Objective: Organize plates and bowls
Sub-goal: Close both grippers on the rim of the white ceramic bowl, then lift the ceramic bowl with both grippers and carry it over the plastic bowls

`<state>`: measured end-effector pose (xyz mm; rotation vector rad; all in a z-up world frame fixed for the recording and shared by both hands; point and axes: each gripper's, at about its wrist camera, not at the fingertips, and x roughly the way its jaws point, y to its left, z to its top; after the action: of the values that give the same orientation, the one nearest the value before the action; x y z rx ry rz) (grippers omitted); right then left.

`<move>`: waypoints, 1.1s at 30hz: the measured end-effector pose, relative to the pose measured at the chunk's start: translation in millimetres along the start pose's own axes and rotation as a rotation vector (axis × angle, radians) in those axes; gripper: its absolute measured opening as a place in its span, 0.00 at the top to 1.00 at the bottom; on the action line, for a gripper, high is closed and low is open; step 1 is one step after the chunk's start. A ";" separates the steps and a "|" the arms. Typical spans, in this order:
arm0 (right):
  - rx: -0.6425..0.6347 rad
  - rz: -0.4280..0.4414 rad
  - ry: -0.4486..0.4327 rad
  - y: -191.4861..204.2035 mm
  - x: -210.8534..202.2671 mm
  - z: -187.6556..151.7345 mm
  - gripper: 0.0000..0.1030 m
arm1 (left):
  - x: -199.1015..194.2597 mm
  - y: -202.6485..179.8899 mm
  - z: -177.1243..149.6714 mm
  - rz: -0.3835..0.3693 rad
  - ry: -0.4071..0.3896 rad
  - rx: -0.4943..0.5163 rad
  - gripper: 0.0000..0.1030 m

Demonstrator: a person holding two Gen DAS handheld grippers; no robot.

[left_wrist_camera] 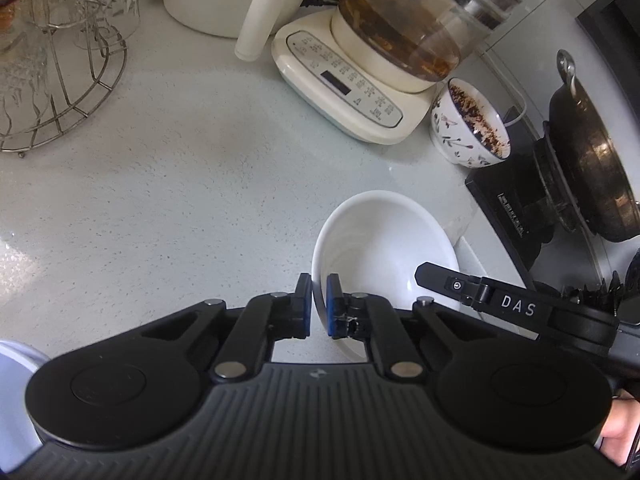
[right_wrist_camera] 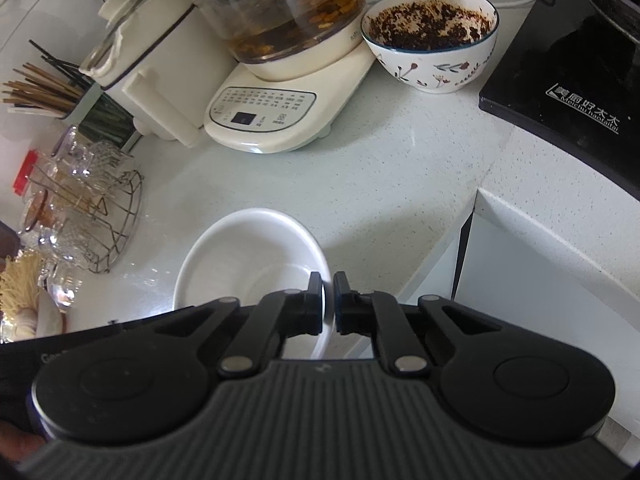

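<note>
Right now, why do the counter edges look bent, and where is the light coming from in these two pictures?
Left wrist view: the fisheye lens bows the counter and stretches the glass kettle; soft daylight leaves a bright patch at far left. Right wrist view: the cooktop edge curves likewise; the white bowl shows mild glare, and the corners darken.

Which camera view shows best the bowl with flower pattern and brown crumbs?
The right wrist view: the flowered bowl shows whole, with its pattern and the crumbs inside. In the left wrist view the same bowl is smaller, tilted by the lens and partly behind the kettle base.
</note>
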<state>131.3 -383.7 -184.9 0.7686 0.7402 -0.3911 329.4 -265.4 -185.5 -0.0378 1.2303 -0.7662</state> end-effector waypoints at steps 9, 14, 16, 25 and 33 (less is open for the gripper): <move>-0.026 0.038 -0.038 15.3 -27.5 -4.3 0.92 | -36.2 1.0 -7.7 -0.020 -0.047 -0.025 0.92; -0.042 0.060 -0.048 24.7 -41.5 -8.7 0.92 | -56.9 -1.1 -14.3 -0.006 -0.086 -0.006 0.92; -0.054 0.067 -0.053 29.0 -46.0 -10.7 0.92 | -65.4 0.9 -17.8 -0.005 -0.103 -0.014 0.92; -0.096 0.112 -0.030 43.4 -55.3 -24.1 0.92 | -94.2 13.7 -41.8 0.006 -0.144 -0.039 0.92; -0.130 0.148 -0.032 58.0 -65.4 -36.1 0.92 | -122.2 23.9 -62.1 0.004 -0.191 -0.082 0.92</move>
<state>102.9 -314.5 -127.1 0.6881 0.6679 -0.2191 273.6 -158.1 -116.9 -0.1718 1.0785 -0.6918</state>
